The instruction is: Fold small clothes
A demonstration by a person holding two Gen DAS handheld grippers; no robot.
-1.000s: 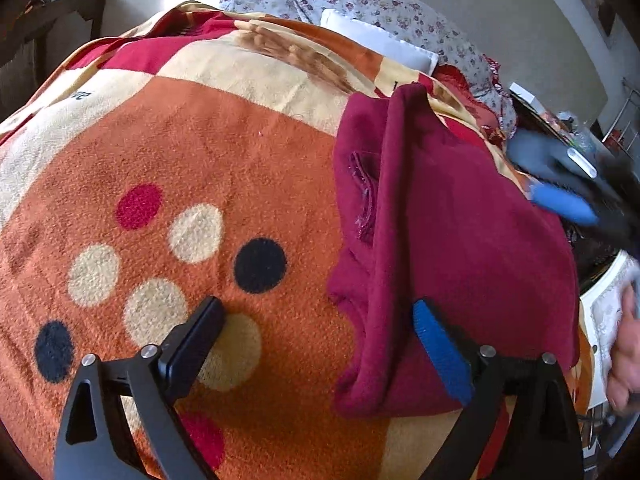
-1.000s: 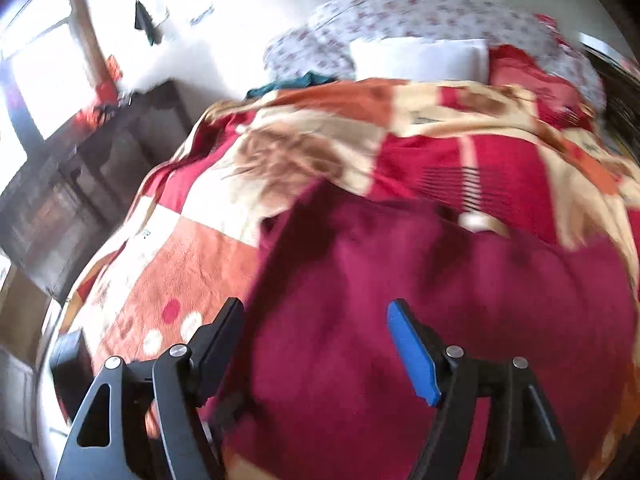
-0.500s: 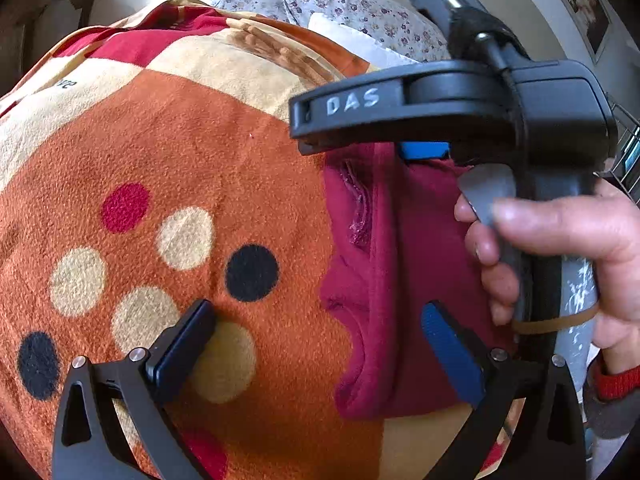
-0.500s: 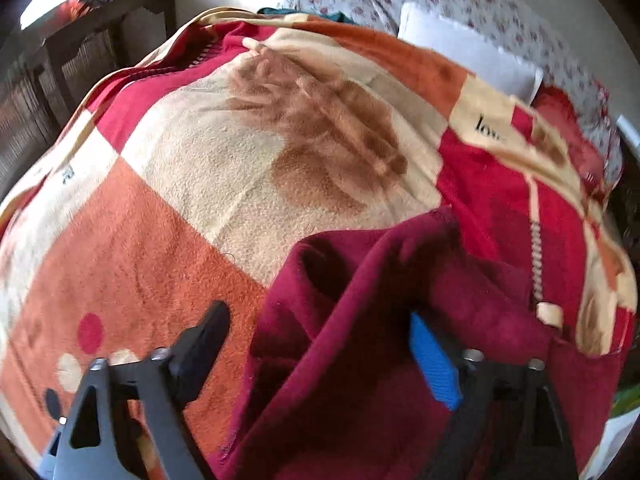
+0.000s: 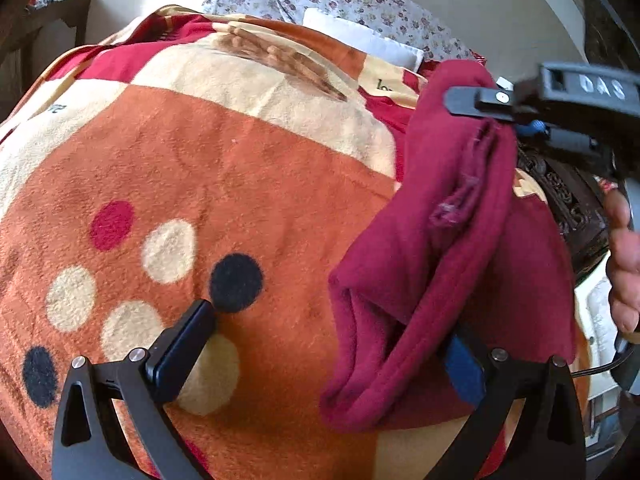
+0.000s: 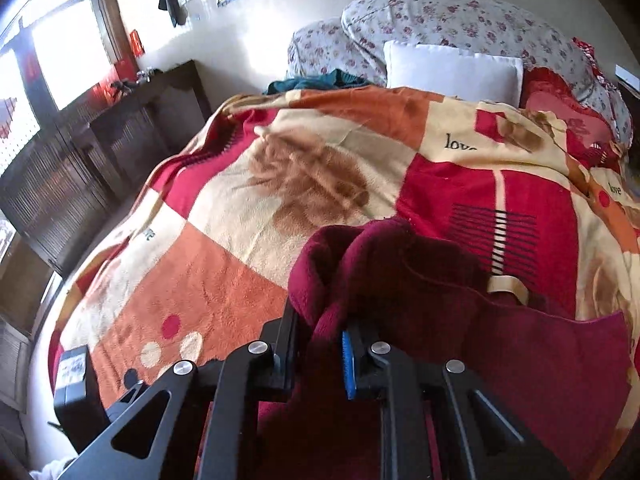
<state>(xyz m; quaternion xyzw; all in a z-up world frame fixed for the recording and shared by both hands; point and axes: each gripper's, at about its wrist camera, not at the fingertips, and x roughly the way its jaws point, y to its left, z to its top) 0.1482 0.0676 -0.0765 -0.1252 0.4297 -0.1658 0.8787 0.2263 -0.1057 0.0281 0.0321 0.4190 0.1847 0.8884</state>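
Gripping of the maroon garment [image 6: 400, 280] is now seen at the right gripper [image 6: 320, 344]: its jaws have just been closing and a bunched fold of cloth is pinched between the black pad and the blue pad. A second ago those jaws were wide over flat cloth; now the far edge is raised off the blanket [image 5: 200, 160], and in the left wrist view the garment hangs down from the right gripper's tip in a steep drape. The rest of the garment is spread ahead and to the right of the right gripper's fingers, on the blanket.

The left gripper [image 5: 328, 356] is kept wide, nothing pinched; its blue right pad is partly covered by the garment's near hem, its black left pad is over bare blanket. The person's hand [image 5: 622, 264] is seen at the right edge, on the handle.

Judged: the grab for a fold is done, and the lifted edge is probably to be carried over toward the near hem. Slipping of the thick bunch is the risk.
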